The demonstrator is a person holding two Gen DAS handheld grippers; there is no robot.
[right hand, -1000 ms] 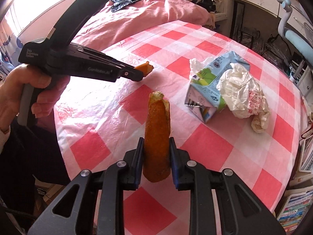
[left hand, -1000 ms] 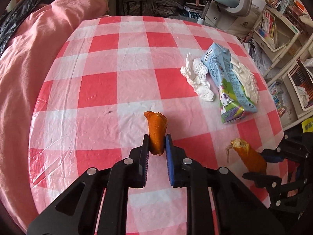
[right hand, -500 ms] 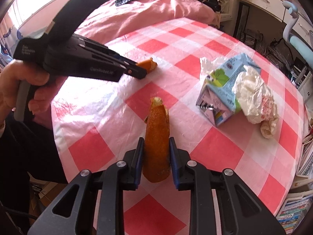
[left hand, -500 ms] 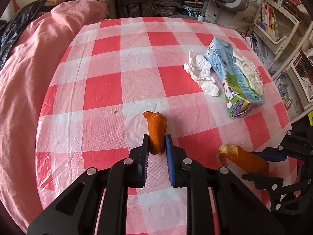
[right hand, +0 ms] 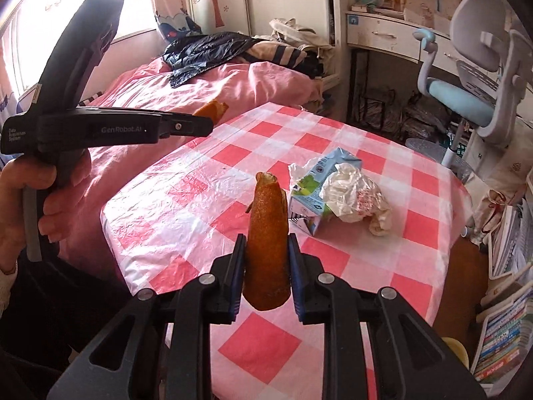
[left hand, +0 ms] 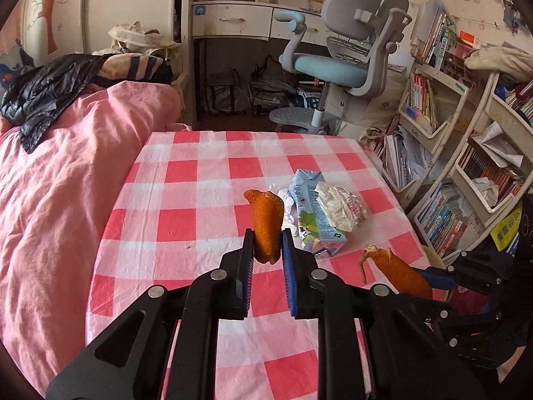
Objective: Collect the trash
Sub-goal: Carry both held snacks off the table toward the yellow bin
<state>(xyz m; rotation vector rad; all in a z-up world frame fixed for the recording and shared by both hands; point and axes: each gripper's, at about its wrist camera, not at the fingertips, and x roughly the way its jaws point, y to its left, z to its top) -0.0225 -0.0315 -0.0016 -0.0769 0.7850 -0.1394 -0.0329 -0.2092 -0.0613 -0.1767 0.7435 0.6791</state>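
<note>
My left gripper [left hand: 266,243] is shut on a short orange peel piece [left hand: 265,223], held up above the red-and-white checked tablecloth [left hand: 186,220]. My right gripper [right hand: 266,250] is shut on a longer orange peel piece [right hand: 268,243] that stands upright between its pads. In the left wrist view the right gripper [left hand: 429,278] shows at the lower right with its peel [left hand: 396,271]. In the right wrist view a hand [right hand: 40,200] holds the left gripper [right hand: 210,123] at the left. A blue drink carton [left hand: 313,216] with a crumpled white wrapper [left hand: 339,206] on it lies on the table.
A crumpled white tissue [left hand: 286,203] lies beside the carton. A pink duvet [left hand: 60,193] borders the table on the left. Beyond the far edge stand a desk [left hand: 233,23] and an office chair [left hand: 346,63]. Bookshelves [left hand: 466,173] line the right side.
Both grippers have risen with their peel pieces and tilted up. The table looks smaller and farther, and the room beyond has come into view. The carton and wrapper have not moved.
</note>
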